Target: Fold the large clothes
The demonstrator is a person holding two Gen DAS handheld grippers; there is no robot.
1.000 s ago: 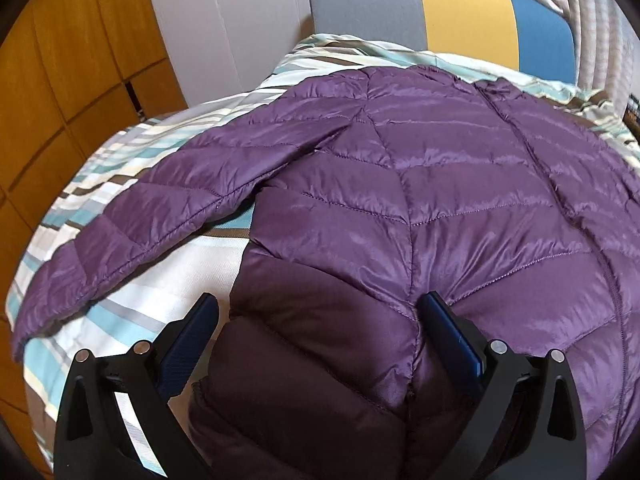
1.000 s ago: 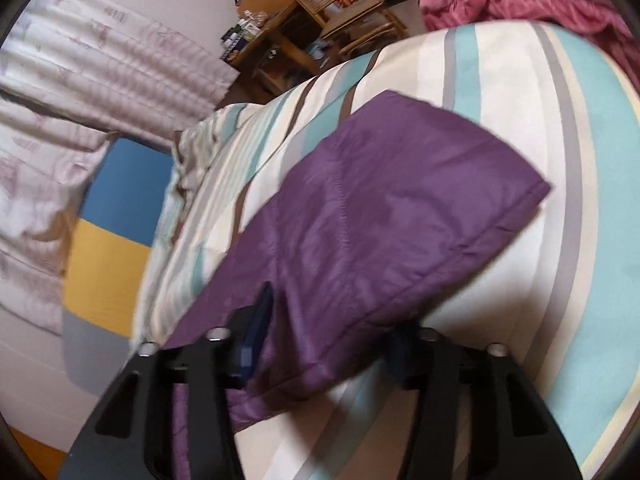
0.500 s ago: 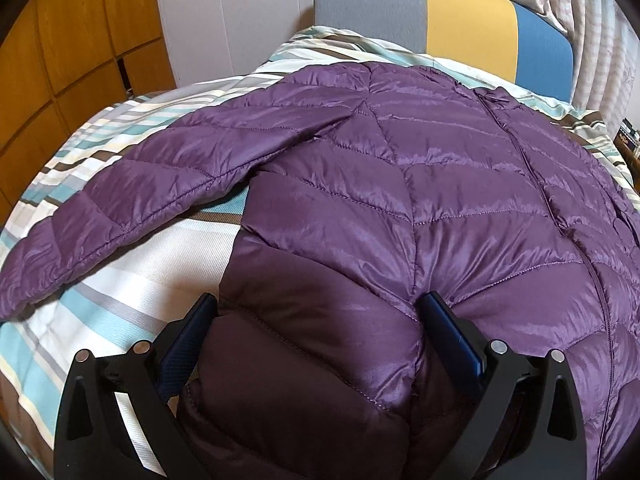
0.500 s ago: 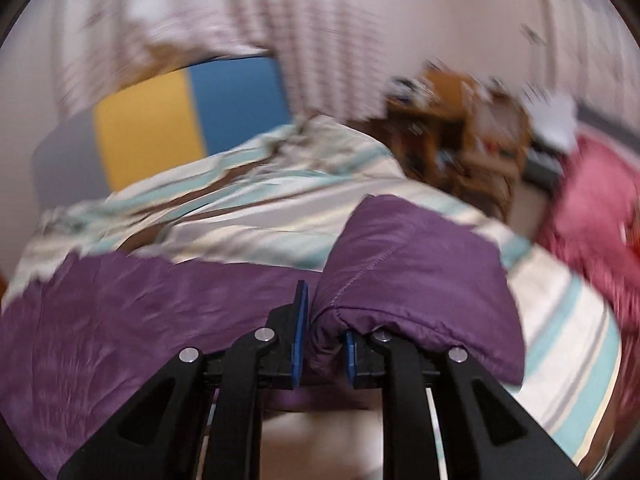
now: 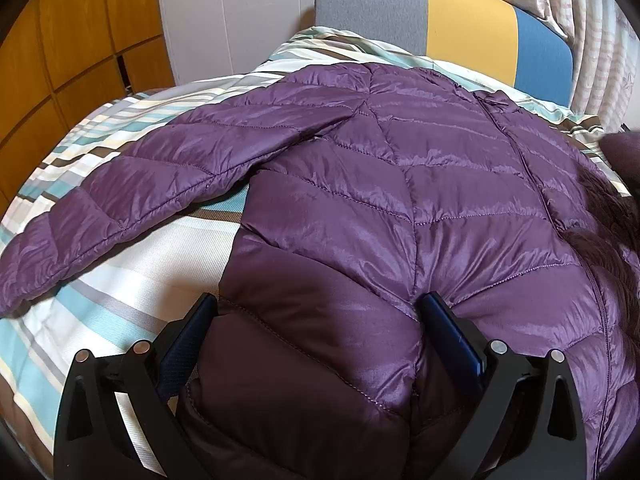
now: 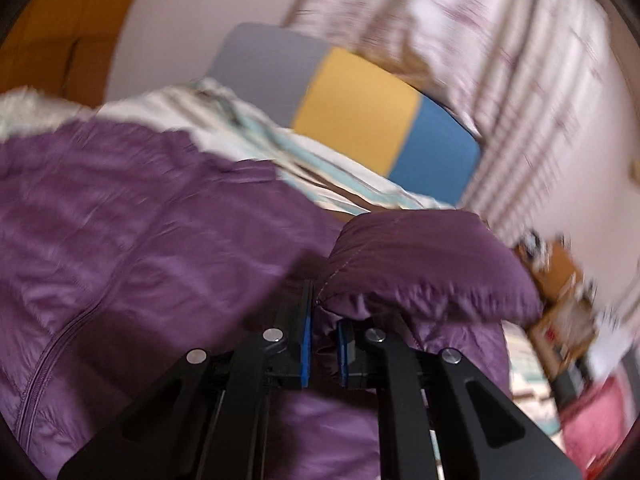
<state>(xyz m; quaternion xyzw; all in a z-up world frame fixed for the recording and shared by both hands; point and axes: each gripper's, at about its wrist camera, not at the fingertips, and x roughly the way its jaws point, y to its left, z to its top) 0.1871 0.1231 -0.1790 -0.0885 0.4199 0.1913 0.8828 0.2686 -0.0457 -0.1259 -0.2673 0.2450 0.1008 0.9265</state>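
Note:
A purple quilted puffer jacket (image 5: 420, 184) lies spread on a striped bed, zipper up, its left sleeve (image 5: 132, 188) stretched out to the left. My left gripper (image 5: 320, 320) is open wide, its jaws on either side of the jacket's lower hem. In the right wrist view, my right gripper (image 6: 325, 320) is shut on the cuff end of the right sleeve (image 6: 424, 268) and holds it lifted above the jacket body (image 6: 140, 240). That sleeve end also shows at the right edge of the left wrist view (image 5: 624, 160).
The striped bedsheet (image 5: 120, 272) covers the bed. A grey, yellow and blue headboard (image 5: 460, 28) stands at the far end. Wooden cupboards (image 5: 60, 48) are on the left, curtains (image 6: 500, 60) on the right. A wooden shelf (image 6: 560, 280) and a pink cloth (image 6: 600, 428) lie at the right.
My right gripper closed on the right sleeve cuff, lifted it and swung it leftwards over the jacket body. My left gripper stayed open at the hem, shifting slightly.

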